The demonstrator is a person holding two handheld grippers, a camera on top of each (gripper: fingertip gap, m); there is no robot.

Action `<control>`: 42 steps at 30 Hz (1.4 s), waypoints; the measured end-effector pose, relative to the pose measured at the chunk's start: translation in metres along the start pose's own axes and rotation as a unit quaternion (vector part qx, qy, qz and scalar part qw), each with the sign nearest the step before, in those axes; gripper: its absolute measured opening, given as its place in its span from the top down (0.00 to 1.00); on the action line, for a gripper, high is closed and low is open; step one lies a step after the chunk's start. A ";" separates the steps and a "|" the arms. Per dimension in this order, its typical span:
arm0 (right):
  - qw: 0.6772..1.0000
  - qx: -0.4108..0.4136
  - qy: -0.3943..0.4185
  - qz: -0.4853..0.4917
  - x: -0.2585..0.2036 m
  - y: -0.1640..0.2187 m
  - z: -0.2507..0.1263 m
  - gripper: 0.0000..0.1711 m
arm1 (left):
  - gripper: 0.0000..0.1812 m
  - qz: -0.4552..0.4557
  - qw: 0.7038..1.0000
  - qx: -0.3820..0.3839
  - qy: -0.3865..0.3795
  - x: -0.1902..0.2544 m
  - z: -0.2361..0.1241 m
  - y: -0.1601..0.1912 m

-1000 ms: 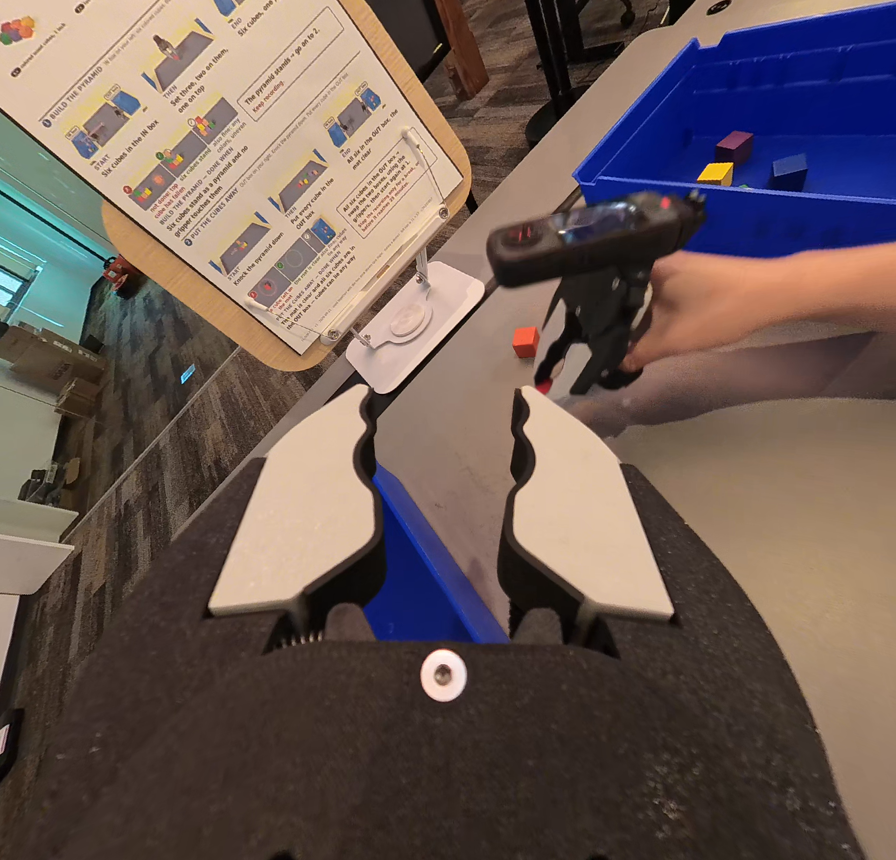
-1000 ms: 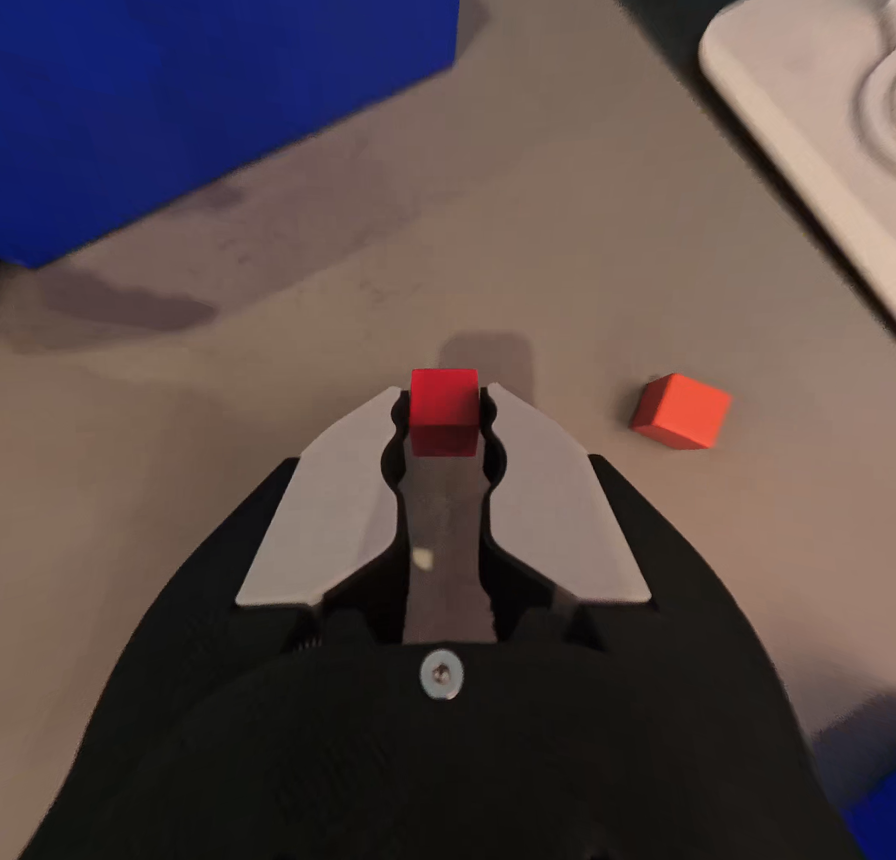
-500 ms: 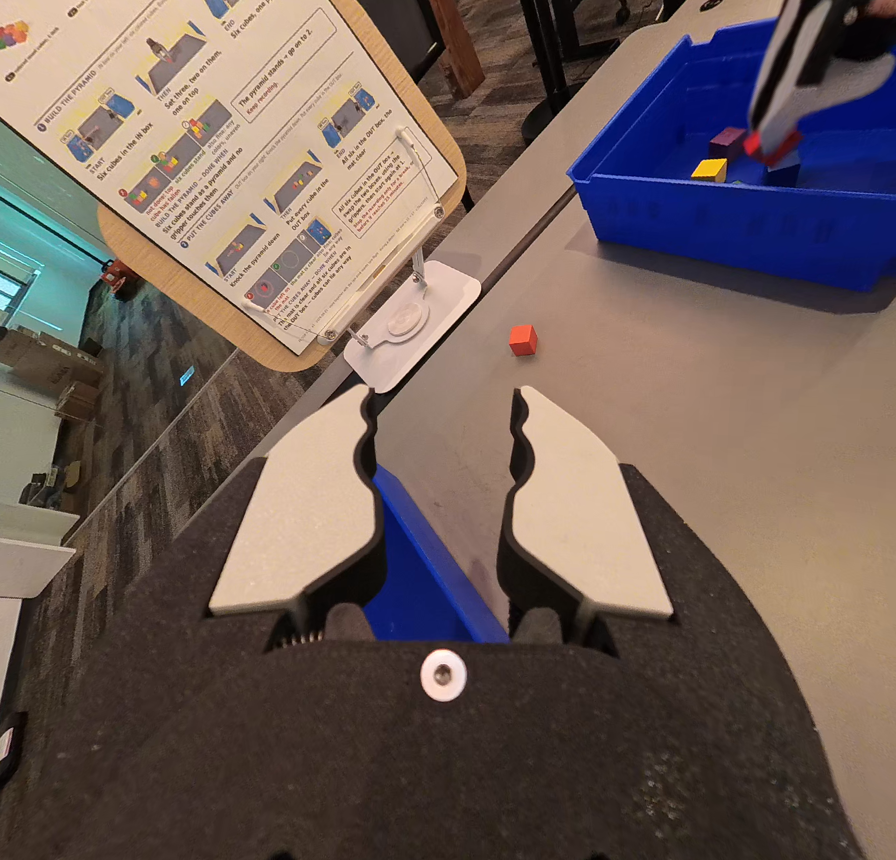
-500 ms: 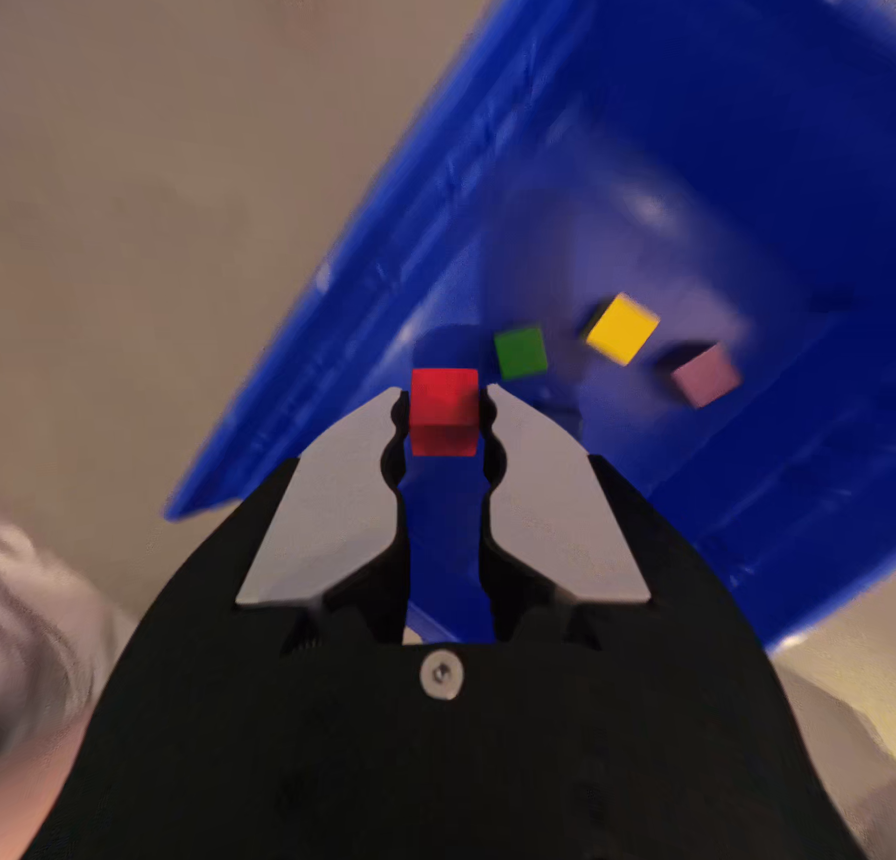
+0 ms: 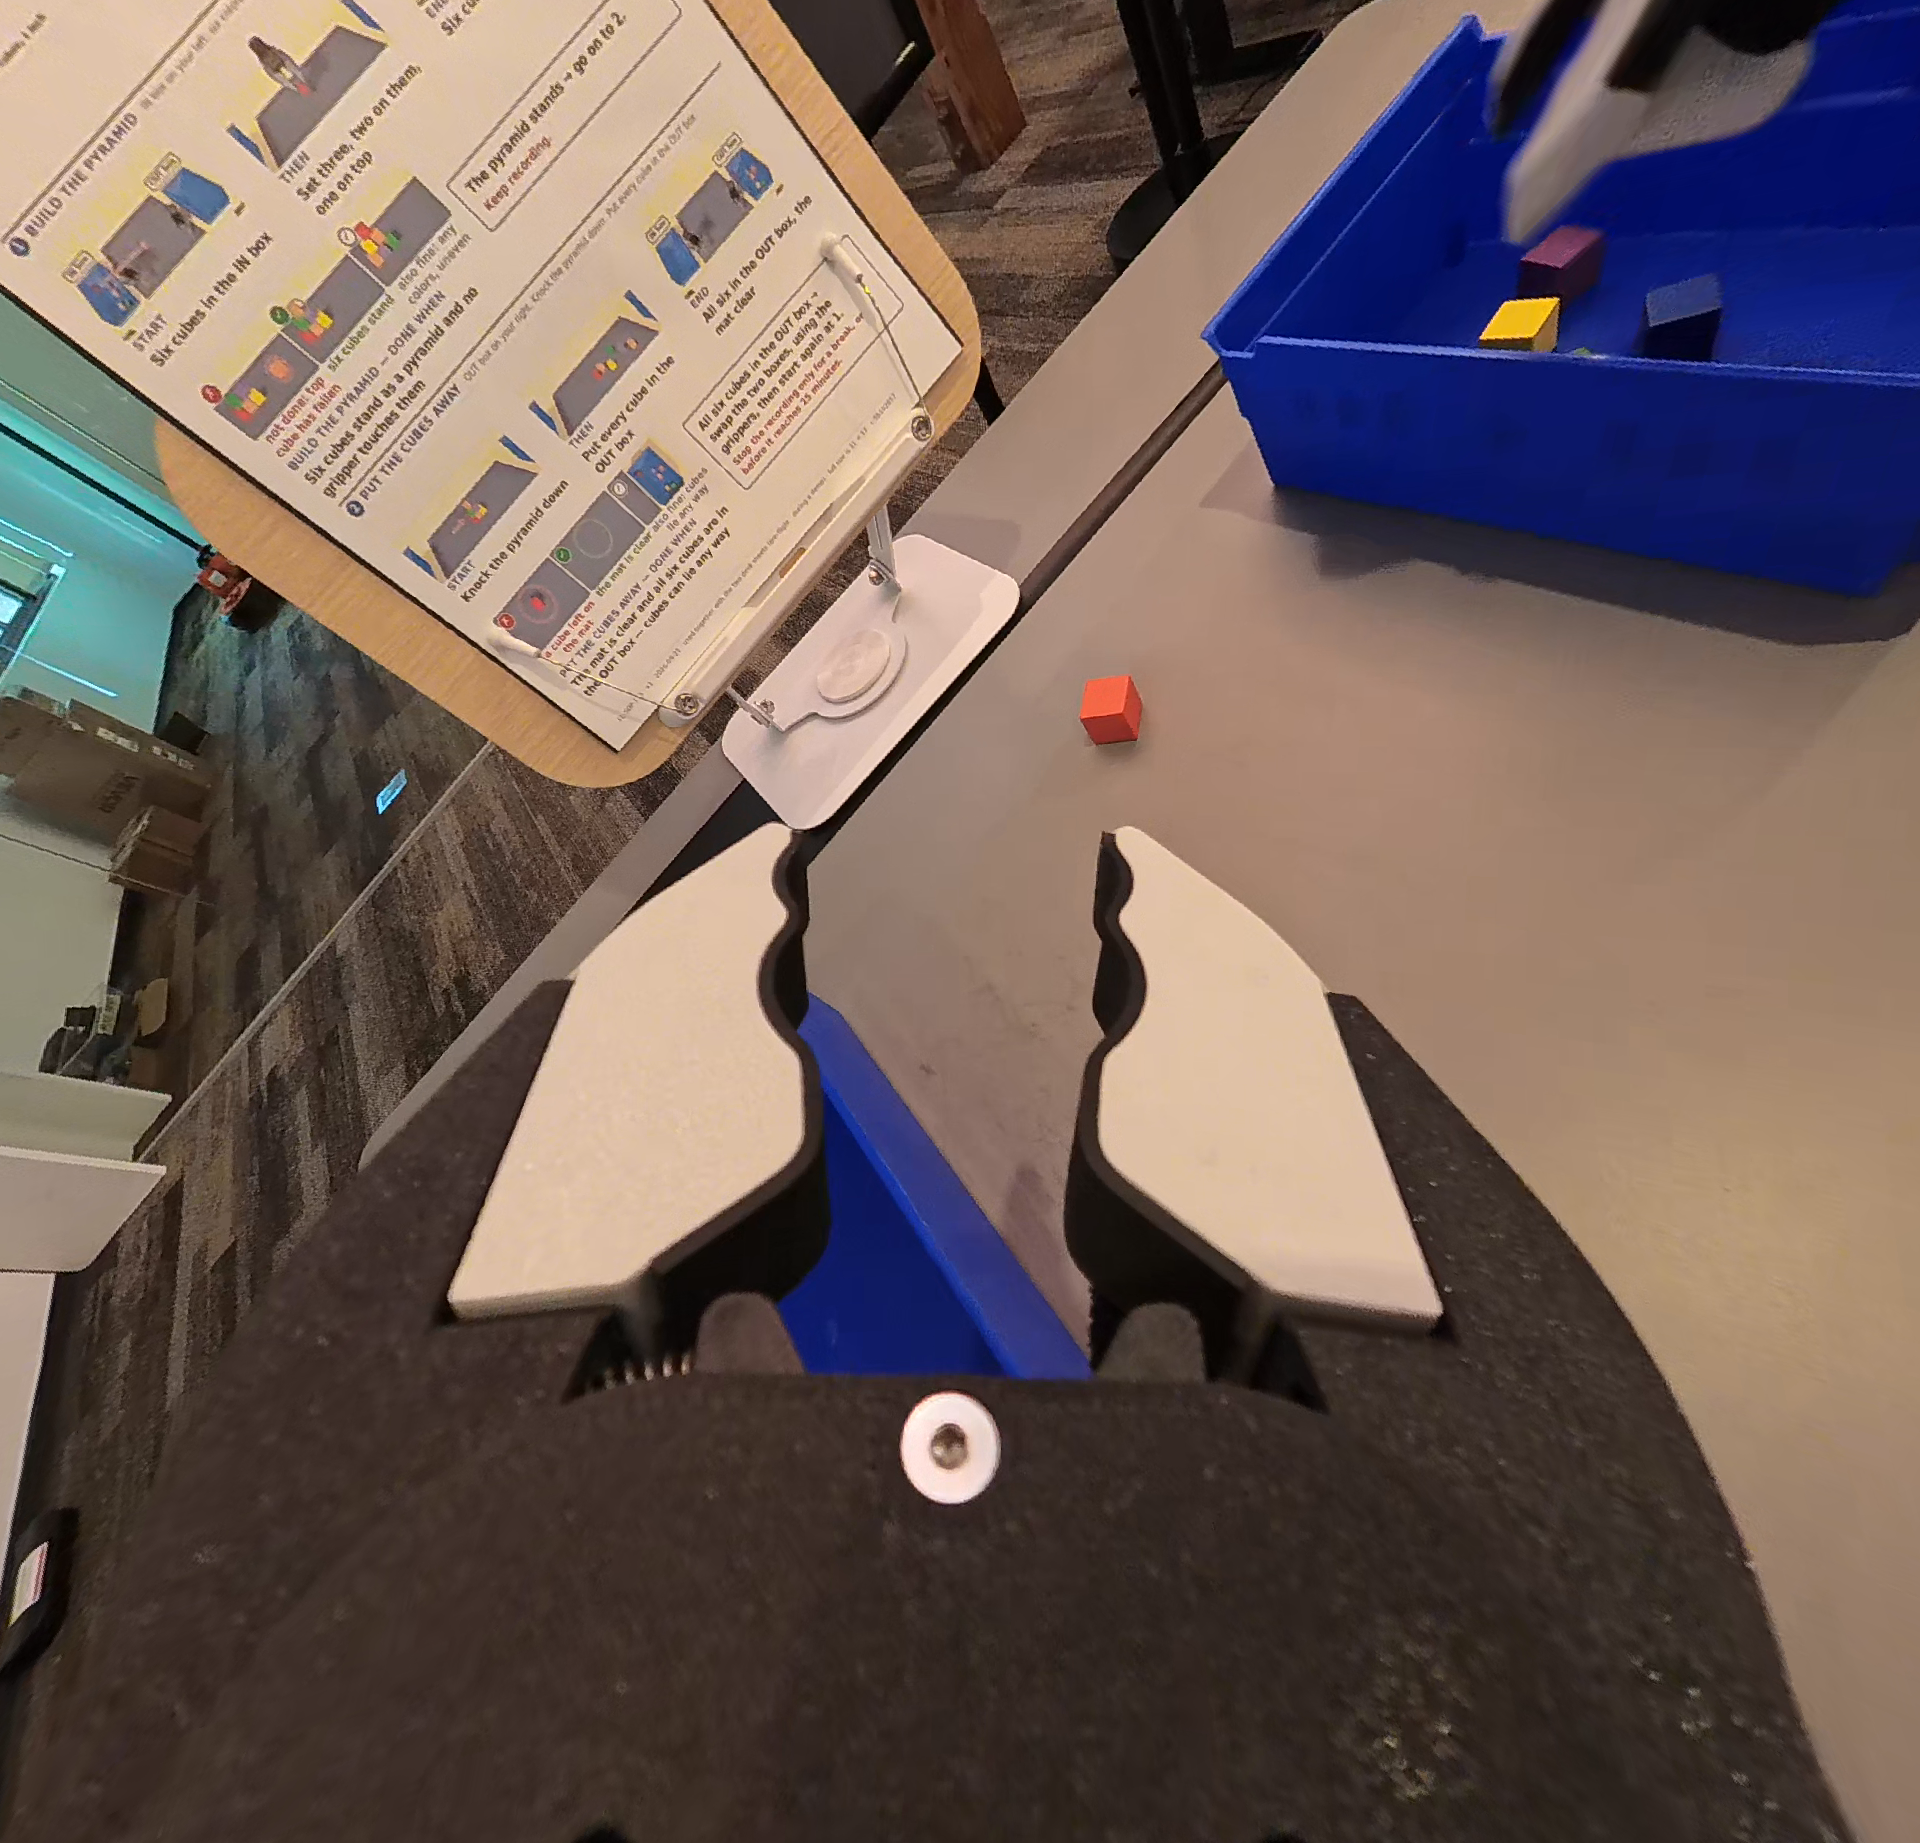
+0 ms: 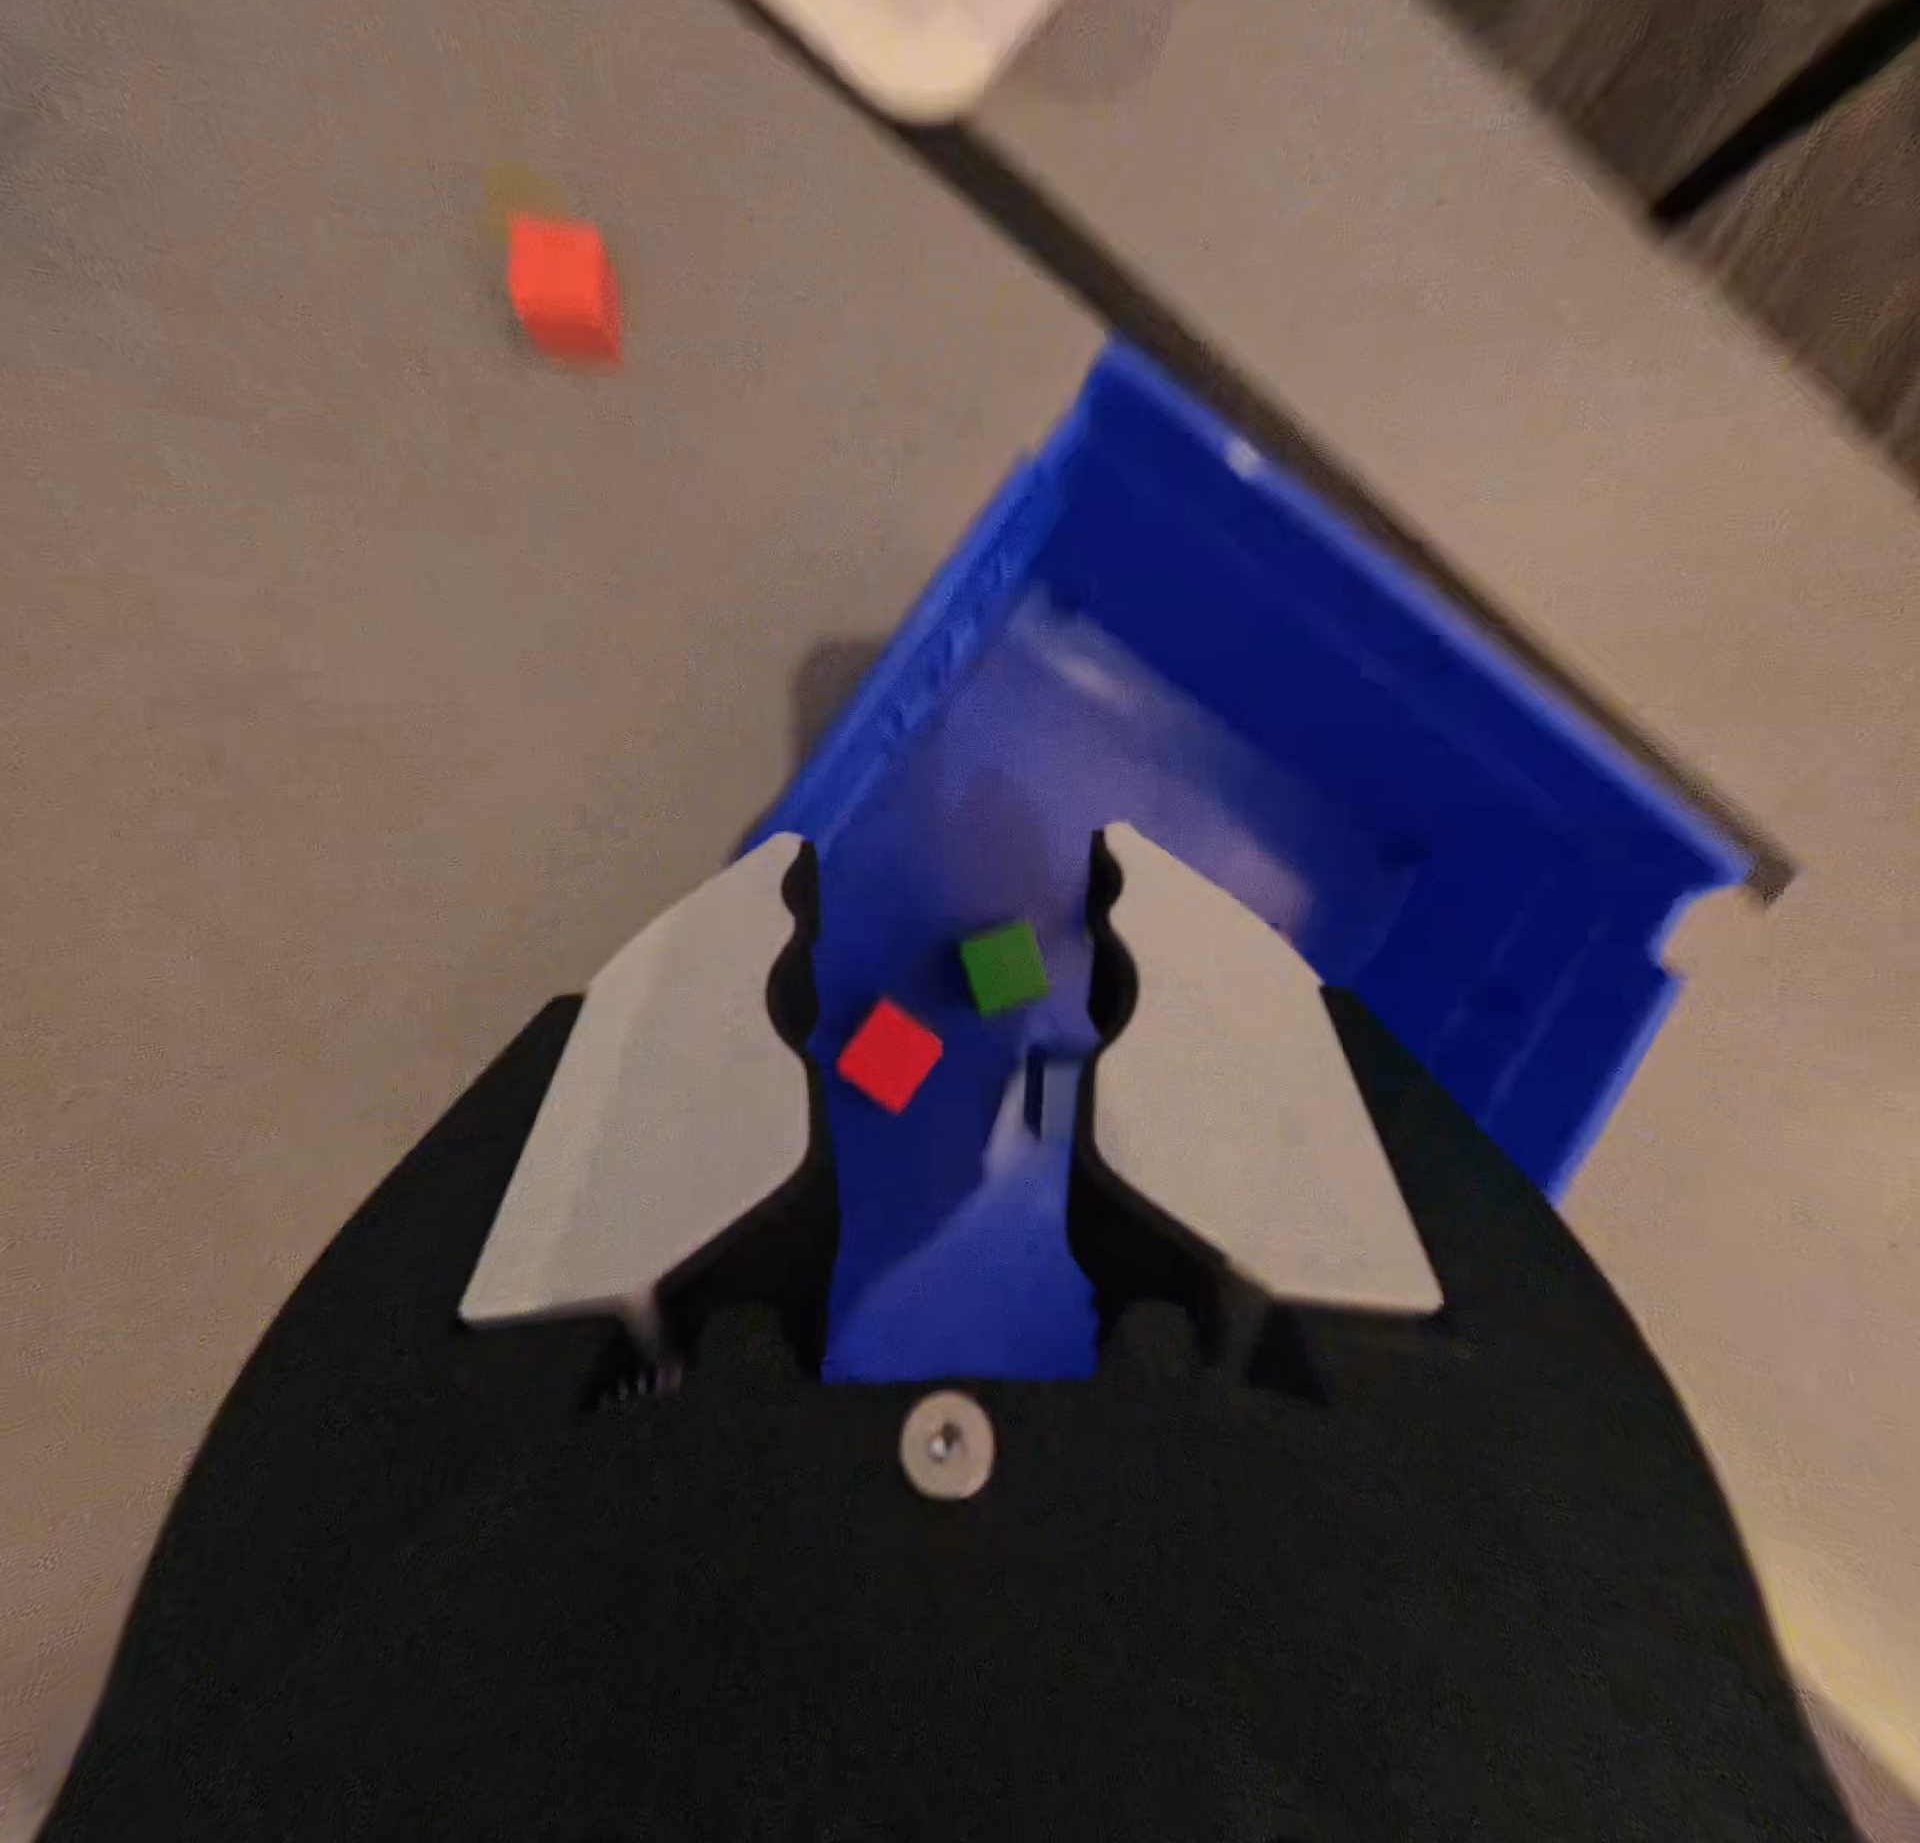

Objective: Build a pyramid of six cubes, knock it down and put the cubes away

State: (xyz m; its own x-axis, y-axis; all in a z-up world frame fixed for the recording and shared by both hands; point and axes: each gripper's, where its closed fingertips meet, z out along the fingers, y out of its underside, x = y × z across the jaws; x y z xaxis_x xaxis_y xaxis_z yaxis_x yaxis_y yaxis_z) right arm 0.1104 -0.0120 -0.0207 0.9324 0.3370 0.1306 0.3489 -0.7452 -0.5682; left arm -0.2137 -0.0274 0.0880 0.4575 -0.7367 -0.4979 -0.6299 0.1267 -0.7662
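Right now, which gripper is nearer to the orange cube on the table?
Left, I judge. The left gripper is open, low over the table, with the orange cube just ahead. The right gripper, also open, hangs above the blue box, farther off.

Table [image 5: 1507,962] wide open between the near blue box [image 5: 894,1201] under the left gripper [image 5: 945,848] and the far blue bin [image 5: 1558,463]; only obstacle on that stretch is the orange cube [image 5: 1111,710], standing alone with free space all round. White stand base [image 5: 873,671] and tilted instruction board [image 5: 436,318] block the table's left edge. Right gripper [image 6: 948,843], jaws apart, hangs over the bin's open top; red cube [image 6: 889,1053], green cube [image 6: 1003,967] on its floor, walls [image 6: 914,671] hem in side moves.
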 end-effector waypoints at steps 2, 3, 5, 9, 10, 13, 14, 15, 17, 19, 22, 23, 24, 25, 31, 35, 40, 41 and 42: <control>0.989 0.148 0.004 -0.025 -0.030 -0.065 -0.016 0.70 | 0.71 -0.003 1.000 -0.002 -0.003 -0.002 0.000 0.001; 0.975 0.221 -0.015 -0.026 -0.052 -0.093 -0.021 0.69 | 0.71 -0.004 1.000 -0.004 -0.006 -0.004 0.001 0.002; 0.945 0.322 -0.056 -0.012 -0.094 -0.128 -0.015 0.66 | 0.71 -0.007 1.000 -0.005 -0.011 -0.006 0.001 0.003; 0.961 0.274 -0.029 -0.024 -0.130 -0.134 0.072 0.65 | 0.71 -0.008 1.000 -0.011 -0.011 -0.007 0.003 0.005; 0.970 0.238 -0.009 -0.036 -0.131 -0.128 0.095 0.65 | 0.71 -0.008 1.000 -0.012 -0.010 -0.007 0.003 0.006; 0.983 0.178 0.024 -0.019 -0.126 -0.114 0.140 0.65 | 0.71 -0.006 1.000 -0.013 -0.009 -0.005 0.003 0.006; 0.985 0.172 0.021 -0.006 -0.126 -0.112 0.149 0.65 | 0.71 -0.005 1.000 -0.012 -0.008 -0.005 0.003 0.005; 0.987 0.160 0.009 0.008 -0.128 -0.108 0.159 0.65 | 0.71 -0.004 1.000 -0.011 -0.007 -0.005 0.002 0.005; 0.992 0.120 0.000 0.026 -0.126 -0.096 0.175 0.64 | 0.71 -0.003 1.000 -0.009 -0.006 -0.004 0.002 0.004; 0.994 0.104 0.017 0.025 -0.116 -0.089 0.186 0.66 | 0.71 -0.003 1.000 -0.007 -0.004 -0.004 0.002 0.004; 0.993 0.114 -0.027 0.031 -0.123 -0.090 0.190 0.84 | 0.71 -0.002 1.000 -0.010 -0.001 -0.003 0.004 0.004; 0.993 0.111 -0.032 0.032 -0.124 -0.090 0.188 0.84 | 0.71 -0.001 1.000 -0.012 -0.001 -0.002 0.005 0.005; 0.993 0.108 -0.040 0.028 -0.127 -0.090 0.184 0.84 | 0.71 -0.001 1.000 -0.013 -0.001 -0.002 0.006 0.005; 0.992 0.119 -0.042 0.020 -0.130 -0.096 0.173 0.84 | 0.71 -0.001 1.000 -0.014 -0.001 -0.002 0.007 0.006; 0.969 0.235 -0.009 -0.076 -0.120 -0.136 -0.001 0.84 | 0.71 0.002 1.000 -0.012 -0.004 -0.001 0.003 0.004; 0.992 0.120 0.004 -0.040 -0.058 -0.051 -0.053 0.84 | 0.71 0.006 1.000 -0.006 -0.002 0.001 -0.002 0.001; 0.977 -0.204 -0.034 0.042 0.004 0.121 -0.020 0.84 | 0.71 0.003 1.000 0.003 -0.002 0.001 -0.008 -0.002; 0.965 -0.254 -0.039 0.044 0.009 0.145 -0.015 0.84 | 0.71 0.002 1.000 0.004 -0.002 0.000 -0.009 -0.002; 0.955 -0.290 -0.040 0.041 0.014 0.163 -0.009 0.83 | 0.71 0.001 1.000 0.005 -0.003 0.000 -0.010 -0.002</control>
State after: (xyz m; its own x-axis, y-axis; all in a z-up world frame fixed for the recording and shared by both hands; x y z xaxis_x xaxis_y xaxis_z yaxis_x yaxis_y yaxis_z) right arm 0.1812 -0.1340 -0.1037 0.9569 0.2890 0.0294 0.2898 -0.9568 -0.0243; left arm -0.2185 -0.0341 0.0933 0.4604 -0.7323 -0.5018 -0.6245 0.1346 -0.7694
